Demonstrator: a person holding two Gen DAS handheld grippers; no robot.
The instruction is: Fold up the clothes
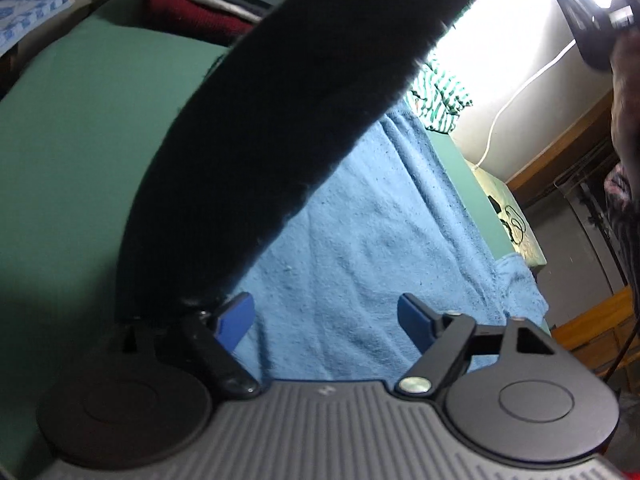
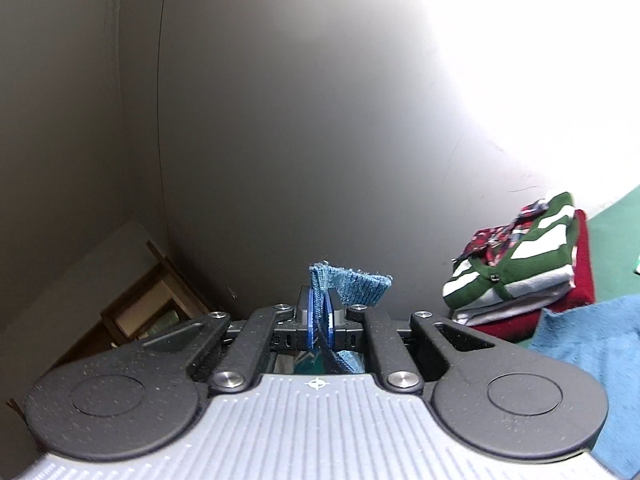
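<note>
We hold the blue knit garment (image 1: 360, 232) spread over the green surface (image 1: 80, 140), one edge lifted in our right gripper (image 2: 319, 320), jaws pinching it. Our left gripper (image 1: 326, 316) hovers above it, jaws spread, empty. Folded clothes (image 2: 520, 264) sit stacked at the surface's far edge.

A black sleeve (image 1: 256, 152) crossed the left wrist view, hiding part of the blue garment (image 1: 360, 232) and the folded pile (image 1: 208, 12). The garment's lower edge was cut off behind the gripper body.
</note>
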